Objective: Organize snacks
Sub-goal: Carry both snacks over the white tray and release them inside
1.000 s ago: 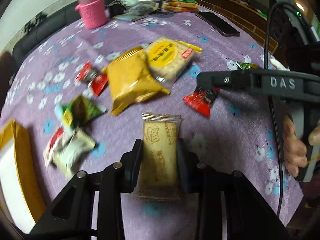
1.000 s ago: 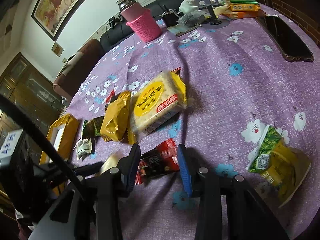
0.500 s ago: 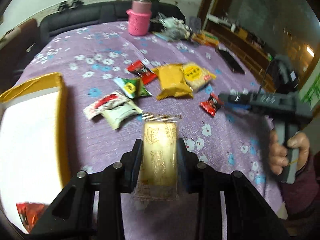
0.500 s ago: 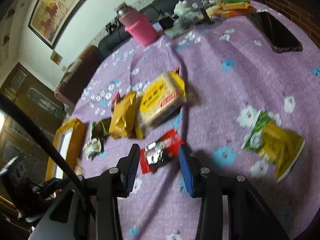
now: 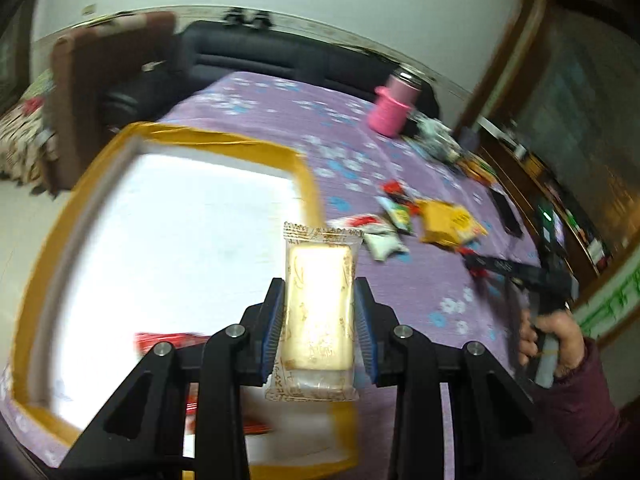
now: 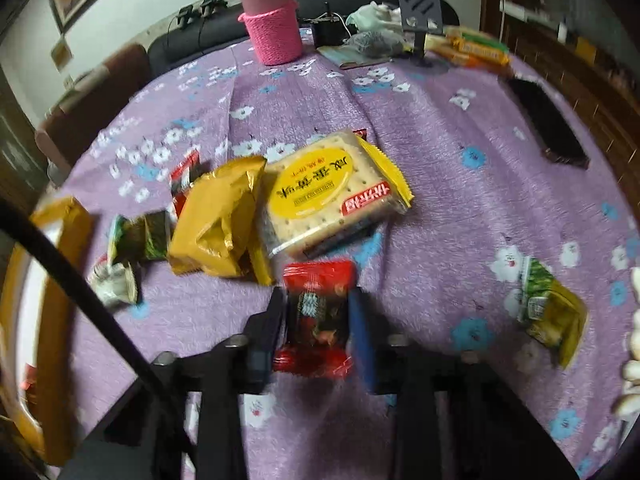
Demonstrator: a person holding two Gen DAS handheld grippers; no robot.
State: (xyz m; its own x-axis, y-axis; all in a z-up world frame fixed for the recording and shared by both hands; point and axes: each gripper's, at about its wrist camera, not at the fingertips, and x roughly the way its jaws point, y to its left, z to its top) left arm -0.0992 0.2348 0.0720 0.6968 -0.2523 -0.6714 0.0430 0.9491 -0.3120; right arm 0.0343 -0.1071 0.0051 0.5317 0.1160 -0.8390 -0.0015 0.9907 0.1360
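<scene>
Purple floral cloth (image 6: 460, 200) — black sofa (image 5: 280, 60) behind — snacks scattered.

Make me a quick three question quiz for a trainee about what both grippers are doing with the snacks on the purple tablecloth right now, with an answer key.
1. True or false: the left gripper holds a clear-wrapped biscuit pack above the yellow-rimmed box.
2. What is the right gripper shut on? A) the red snack packet B) the round-label cracker pack C) the pink bottle
3. Fill in: the green and yellow packet lies to the ___ of the right gripper in its own view.

Key: 1 true; 2 A; 3 right.
</scene>
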